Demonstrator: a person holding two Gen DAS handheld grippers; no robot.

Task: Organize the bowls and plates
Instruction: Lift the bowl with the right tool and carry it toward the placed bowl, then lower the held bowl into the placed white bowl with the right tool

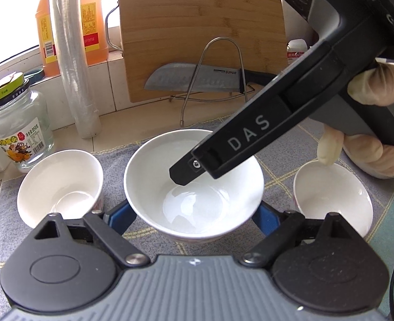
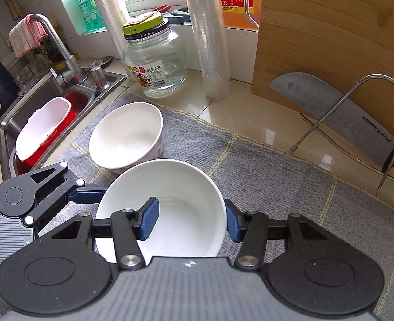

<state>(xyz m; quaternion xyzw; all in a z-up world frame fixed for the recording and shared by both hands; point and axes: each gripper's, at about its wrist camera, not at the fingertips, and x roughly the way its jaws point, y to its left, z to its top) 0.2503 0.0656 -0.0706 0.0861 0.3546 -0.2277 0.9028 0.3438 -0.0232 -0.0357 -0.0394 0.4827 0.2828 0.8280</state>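
Three white bowls stand on a grey checked mat (image 1: 290,165). In the left wrist view the middle bowl (image 1: 194,184) sits between my left gripper's blue pads (image 1: 122,219), one on each outer side; whether they press it I cannot tell. A second bowl (image 1: 60,187) stands to its left and a third (image 1: 333,195) to its right. My right gripper (image 2: 191,222) is open and straddles the middle bowl's (image 2: 165,203) right wall: its left pad (image 2: 149,222) is inside, its right pad (image 2: 233,223) outside. The right gripper's finger also shows in the left wrist view (image 1: 186,171), dipping into that bowl.
A bamboo cutting board (image 1: 202,34) and a knife (image 1: 194,80) lean in a wire rack behind the mat. A glass jar (image 1: 18,131), a film roll (image 1: 74,58) and an oil bottle (image 1: 92,26) stand at back left. The sink (image 2: 36,117) with a red tub lies left.
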